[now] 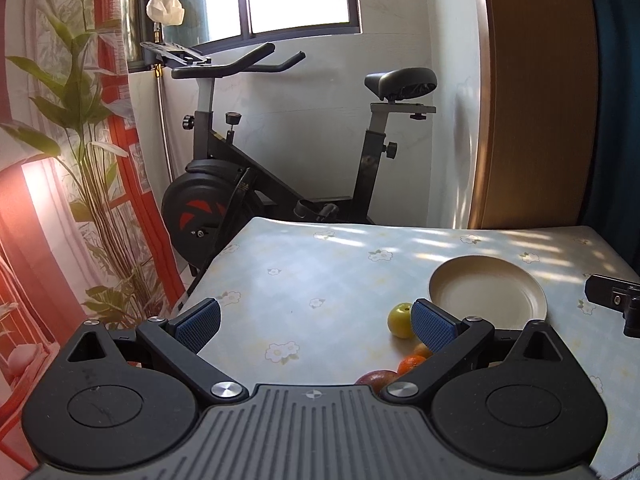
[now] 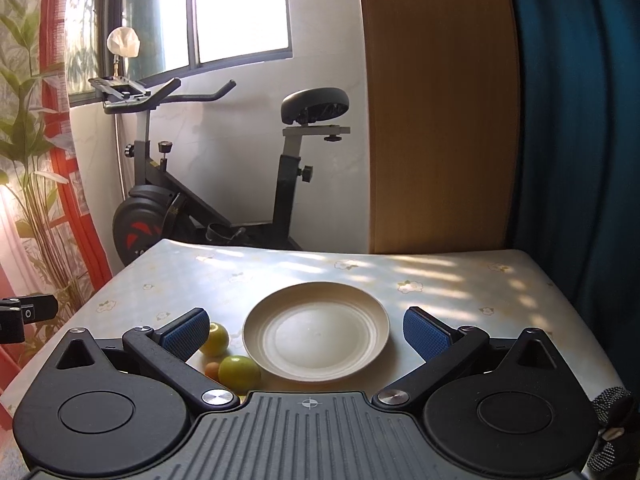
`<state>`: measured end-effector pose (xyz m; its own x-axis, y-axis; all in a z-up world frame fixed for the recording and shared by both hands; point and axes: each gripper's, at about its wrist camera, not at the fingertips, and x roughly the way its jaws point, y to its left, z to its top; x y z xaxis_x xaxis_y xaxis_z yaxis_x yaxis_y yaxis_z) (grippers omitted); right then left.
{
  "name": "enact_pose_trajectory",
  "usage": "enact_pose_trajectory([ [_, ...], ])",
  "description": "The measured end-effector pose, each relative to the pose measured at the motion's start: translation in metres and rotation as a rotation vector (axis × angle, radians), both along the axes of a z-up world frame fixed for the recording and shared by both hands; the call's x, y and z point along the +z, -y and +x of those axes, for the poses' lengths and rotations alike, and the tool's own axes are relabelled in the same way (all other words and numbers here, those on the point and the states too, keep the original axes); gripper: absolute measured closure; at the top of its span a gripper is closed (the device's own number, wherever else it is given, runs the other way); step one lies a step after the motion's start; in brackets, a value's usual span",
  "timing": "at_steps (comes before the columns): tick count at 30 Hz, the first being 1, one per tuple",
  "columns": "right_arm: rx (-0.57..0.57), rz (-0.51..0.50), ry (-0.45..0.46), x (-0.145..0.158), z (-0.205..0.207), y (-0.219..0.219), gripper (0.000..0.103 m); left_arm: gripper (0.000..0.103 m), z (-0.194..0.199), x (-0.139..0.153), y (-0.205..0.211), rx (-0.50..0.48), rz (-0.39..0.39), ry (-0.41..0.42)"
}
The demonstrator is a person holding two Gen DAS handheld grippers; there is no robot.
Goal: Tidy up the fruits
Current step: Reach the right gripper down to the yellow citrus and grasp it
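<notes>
An empty cream plate (image 2: 316, 332) sits on the floral tablecloth (image 2: 440, 280); it also shows in the left wrist view (image 1: 486, 288). Left of it lie the fruits: a yellow-green fruit (image 1: 400, 319), two oranges (image 1: 412, 363) and a red apple (image 1: 376, 379), partly hidden by my gripper. The right wrist view shows two yellow-green fruits (image 2: 216, 339) (image 2: 239, 374) and a small orange (image 2: 212, 369). My left gripper (image 1: 316, 326) is open and empty, above the table left of the fruits. My right gripper (image 2: 306, 330) is open and empty, straddling the plate from above.
An exercise bike (image 1: 248, 184) stands beyond the table's far edge. A plant and red-patterned curtain (image 1: 80, 200) are at the left. A wooden panel (image 2: 440, 120) and blue curtain (image 2: 580, 160) rise behind the table at right.
</notes>
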<state>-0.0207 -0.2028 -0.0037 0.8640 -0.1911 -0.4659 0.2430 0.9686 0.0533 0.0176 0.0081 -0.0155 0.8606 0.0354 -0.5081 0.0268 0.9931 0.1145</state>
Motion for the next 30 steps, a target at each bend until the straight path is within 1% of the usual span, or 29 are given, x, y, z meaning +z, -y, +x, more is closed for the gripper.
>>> enact_pose_trajectory([
  [2,-0.016,-0.016,0.042,-0.006,-0.001,0.009,0.0,0.002,0.004,-0.003,-0.007,-0.016,-0.033,0.006],
  [3,-0.03,-0.024,0.046,-0.008,0.0,0.011,0.0,0.002,0.005,-0.004,-0.01,-0.017,-0.042,0.016],
  [7,-0.053,0.01,0.018,-0.023,0.012,0.031,0.0,0.002,0.012,-0.008,-0.018,-0.009,-0.055,0.067],
  [9,-0.056,0.012,0.052,-0.029,0.014,0.035,0.0,0.002,0.02,-0.009,-0.023,-0.029,-0.076,0.063],
  [10,-0.053,0.002,0.068,-0.033,0.016,0.036,0.0,0.003,0.027,-0.008,-0.025,-0.031,-0.093,0.048],
  [11,-0.039,-0.01,0.065,-0.036,0.019,0.035,0.0,0.005,0.033,-0.009,-0.03,-0.031,-0.109,0.038],
  [13,0.001,-0.014,0.032,-0.037,0.029,0.036,0.0,0.005,0.041,-0.009,-0.038,-0.03,-0.139,0.049],
  [14,0.037,-0.023,-0.006,-0.037,0.038,0.033,0.0,0.005,0.046,-0.008,-0.041,-0.032,-0.152,0.048],
  [16,0.074,-0.027,-0.037,-0.038,0.048,0.031,0.0,0.005,0.058,-0.008,-0.044,-0.046,-0.147,0.011],
  [18,0.085,-0.023,-0.044,-0.04,0.056,0.03,0.0,0.005,0.071,-0.009,-0.046,-0.059,-0.135,-0.035],
  [23,0.118,-0.022,-0.111,-0.05,0.081,0.022,0.0,0.005,0.09,-0.015,-0.061,-0.044,-0.183,-0.077],
  [25,0.123,-0.026,-0.135,-0.054,0.087,0.019,0.0,0.005,0.096,-0.019,-0.061,-0.041,-0.156,-0.1],
  [26,0.122,-0.036,-0.149,-0.056,0.091,0.017,0.0,0.005,0.101,-0.022,-0.059,-0.037,-0.126,-0.128],
  [27,0.12,-0.054,-0.172,-0.059,0.095,0.013,0.0,0.005,0.103,-0.024,-0.058,-0.042,-0.103,-0.135],
  [30,0.135,-0.075,-0.219,-0.066,0.106,0.004,0.0,0.005,0.105,-0.029,-0.056,-0.056,-0.068,-0.115],
])
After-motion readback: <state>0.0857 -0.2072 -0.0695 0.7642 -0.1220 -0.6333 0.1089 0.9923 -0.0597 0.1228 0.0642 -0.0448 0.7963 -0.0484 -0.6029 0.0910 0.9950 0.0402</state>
